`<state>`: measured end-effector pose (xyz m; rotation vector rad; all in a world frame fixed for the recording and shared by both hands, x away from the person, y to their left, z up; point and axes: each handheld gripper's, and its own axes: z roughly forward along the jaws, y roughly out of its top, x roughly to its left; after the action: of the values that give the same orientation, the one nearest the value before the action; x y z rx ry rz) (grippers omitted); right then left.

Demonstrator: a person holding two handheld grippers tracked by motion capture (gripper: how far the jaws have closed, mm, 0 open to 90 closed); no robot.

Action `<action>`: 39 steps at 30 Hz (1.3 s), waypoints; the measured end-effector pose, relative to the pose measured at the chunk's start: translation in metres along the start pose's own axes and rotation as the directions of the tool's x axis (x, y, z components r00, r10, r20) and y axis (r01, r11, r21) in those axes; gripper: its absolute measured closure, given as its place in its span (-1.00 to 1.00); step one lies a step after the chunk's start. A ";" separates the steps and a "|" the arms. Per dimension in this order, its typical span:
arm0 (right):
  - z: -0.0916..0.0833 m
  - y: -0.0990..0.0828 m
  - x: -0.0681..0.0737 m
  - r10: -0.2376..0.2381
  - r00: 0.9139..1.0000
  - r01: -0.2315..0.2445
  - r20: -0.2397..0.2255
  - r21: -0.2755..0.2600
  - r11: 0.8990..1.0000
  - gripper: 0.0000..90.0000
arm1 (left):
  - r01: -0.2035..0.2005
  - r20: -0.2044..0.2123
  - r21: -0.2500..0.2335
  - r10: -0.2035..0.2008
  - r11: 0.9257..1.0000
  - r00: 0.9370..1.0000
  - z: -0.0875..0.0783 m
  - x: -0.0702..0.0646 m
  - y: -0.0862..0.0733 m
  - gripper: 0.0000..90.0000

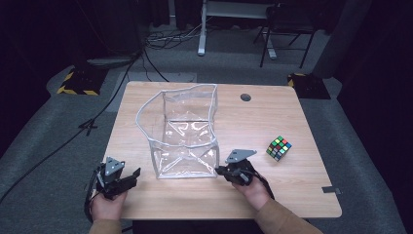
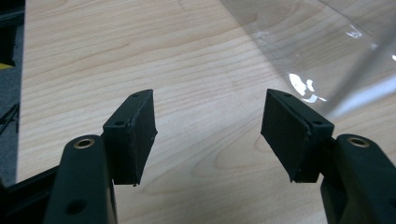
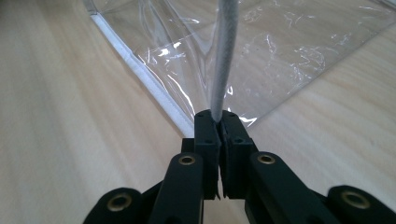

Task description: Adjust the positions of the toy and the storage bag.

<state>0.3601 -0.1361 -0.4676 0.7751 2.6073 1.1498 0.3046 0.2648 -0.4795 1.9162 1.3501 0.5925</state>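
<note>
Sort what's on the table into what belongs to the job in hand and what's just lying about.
In the job:
- clear bag, its white edge pinched
- right gripper, shut on that edge
- left gripper, jaws apart and empty, beside the bag

Lying about:
- cube, to the right of the bag
- table, bearing it all
</note>
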 end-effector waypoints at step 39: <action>-0.094 -0.095 0.034 0.121 0.992 -0.119 0.032 -0.050 0.992 0.92 | -0.310 0.299 0.159 0.253 0.938 0.920 0.068 -0.108 0.039 -0.20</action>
<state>0.2597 -0.2309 -0.4718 0.9442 2.5254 1.2144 0.3389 0.1366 -0.4901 2.2875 0.9943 0.3139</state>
